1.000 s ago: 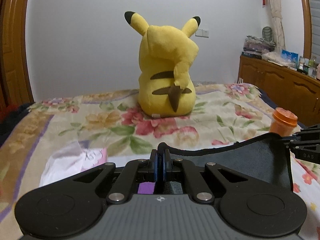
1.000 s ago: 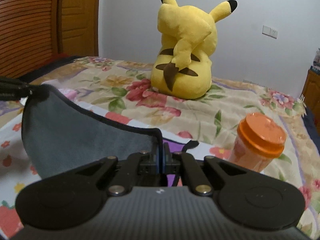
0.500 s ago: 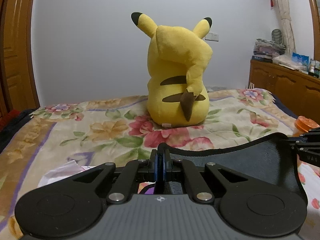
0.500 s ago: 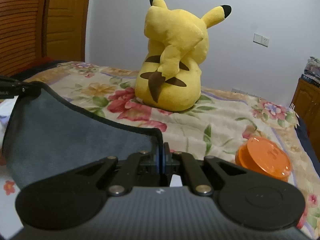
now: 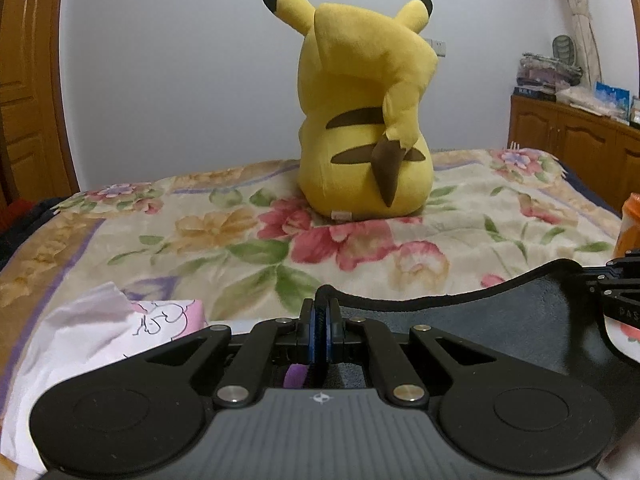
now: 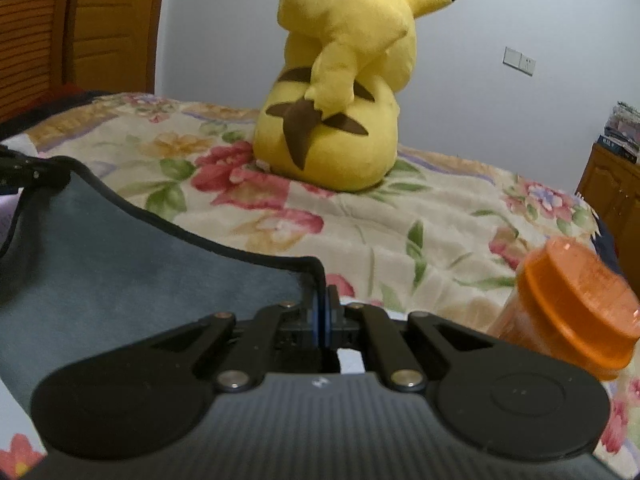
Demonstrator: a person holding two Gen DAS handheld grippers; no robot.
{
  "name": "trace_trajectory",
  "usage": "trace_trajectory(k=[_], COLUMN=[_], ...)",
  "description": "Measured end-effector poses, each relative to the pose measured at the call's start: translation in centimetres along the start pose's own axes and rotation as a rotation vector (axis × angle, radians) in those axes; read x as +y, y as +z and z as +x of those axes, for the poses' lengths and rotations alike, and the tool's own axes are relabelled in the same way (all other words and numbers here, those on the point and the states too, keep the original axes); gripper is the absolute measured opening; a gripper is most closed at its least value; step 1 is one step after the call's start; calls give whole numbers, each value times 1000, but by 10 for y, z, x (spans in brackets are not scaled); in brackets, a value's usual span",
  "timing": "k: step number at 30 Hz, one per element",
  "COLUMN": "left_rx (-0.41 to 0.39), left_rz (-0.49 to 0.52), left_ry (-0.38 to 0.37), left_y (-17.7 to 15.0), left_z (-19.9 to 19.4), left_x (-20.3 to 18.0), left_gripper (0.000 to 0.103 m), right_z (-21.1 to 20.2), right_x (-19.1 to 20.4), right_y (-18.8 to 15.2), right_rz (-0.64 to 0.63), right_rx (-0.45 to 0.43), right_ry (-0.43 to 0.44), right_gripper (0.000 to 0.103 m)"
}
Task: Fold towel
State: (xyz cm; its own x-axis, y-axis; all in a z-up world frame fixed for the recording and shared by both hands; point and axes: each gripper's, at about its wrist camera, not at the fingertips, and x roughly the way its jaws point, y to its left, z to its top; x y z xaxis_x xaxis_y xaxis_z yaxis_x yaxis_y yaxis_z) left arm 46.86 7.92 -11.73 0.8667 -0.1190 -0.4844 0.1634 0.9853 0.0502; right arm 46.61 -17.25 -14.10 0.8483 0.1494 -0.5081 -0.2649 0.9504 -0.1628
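Note:
A dark grey-blue towel (image 5: pixel 500 324) with a dark hem hangs stretched between my two grippers above the bed. My left gripper (image 5: pixel 320 312) is shut on the towel's left corner. My right gripper (image 6: pixel 323 300) is shut on the towel's right corner, and the towel (image 6: pixel 120 256) spreads away to the left in the right wrist view. The right gripper also shows at the right edge of the left wrist view (image 5: pixel 616 284), and the left gripper at the left edge of the right wrist view (image 6: pixel 24 168). The towel's lower part is hidden behind the gripper bodies.
A big yellow plush toy (image 5: pixel 364 120) sits on the floral bedspread (image 5: pixel 224 232) ahead. An orange-lidded jar (image 6: pixel 576 304) stands close to the right gripper. A white and pink cloth (image 5: pixel 92 332) lies at the left. A wooden cabinet (image 5: pixel 576 140) stands at the right.
Both grippers have moved forward toward the plush toy with the towel still held between them. The orange jar now sits closer beside the right gripper.

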Motion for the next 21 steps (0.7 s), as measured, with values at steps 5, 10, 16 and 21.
trace_trajectory(k=[5, 10, 16, 21], left_rx=[30, 34, 37, 38], left_rz=[5, 11, 28, 23], left_ry=[-2, 7, 1, -19], left_y=[-5, -6, -5, -7], left_z=[7, 4, -5, -21], left_x=[0, -1, -5, -9], left_gripper=[10, 14, 36, 37], right_z=[8, 8, -1, -16], right_x=[1, 3, 4, 7], right_y=[-4, -6, -7, -12], right_rz=[19, 22, 19, 40], right_rx=[30, 52, 54, 55], right_ry=[2, 2, 7, 27], right_gripper=[4, 10, 12, 12])
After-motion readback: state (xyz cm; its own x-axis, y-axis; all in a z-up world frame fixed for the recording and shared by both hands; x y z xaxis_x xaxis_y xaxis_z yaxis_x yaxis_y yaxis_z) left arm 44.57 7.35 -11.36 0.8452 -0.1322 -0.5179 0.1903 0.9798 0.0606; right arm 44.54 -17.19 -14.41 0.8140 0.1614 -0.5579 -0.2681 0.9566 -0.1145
